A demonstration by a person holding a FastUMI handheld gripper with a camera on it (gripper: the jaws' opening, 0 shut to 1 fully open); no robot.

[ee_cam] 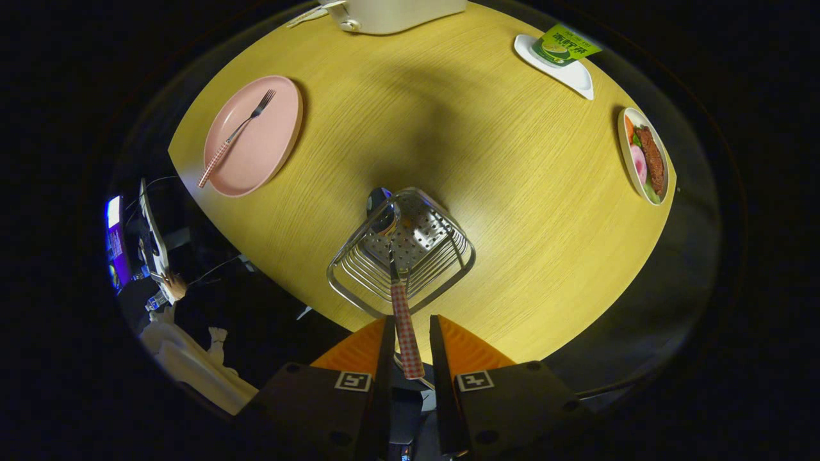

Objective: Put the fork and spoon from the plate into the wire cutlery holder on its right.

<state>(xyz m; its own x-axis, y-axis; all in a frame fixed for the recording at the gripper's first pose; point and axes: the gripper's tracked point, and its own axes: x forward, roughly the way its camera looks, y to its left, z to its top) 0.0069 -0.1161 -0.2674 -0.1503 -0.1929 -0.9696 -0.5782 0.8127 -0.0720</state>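
My gripper clamps the checked-handled steel spoon, bowl hanging over the wire cutlery holder for dropping in. Matching fork awaits on the pink round plate.

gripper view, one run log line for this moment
gripper: shut on checked-handle spoon | bowl over wire cutlery holder | checked-handle fork on pink plate

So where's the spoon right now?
The spoon is in the gripper, its checked handle between the two fingers. Its bowl hangs just ahead, over the wire cutlery holder, away from the pink plate where the fork lies.
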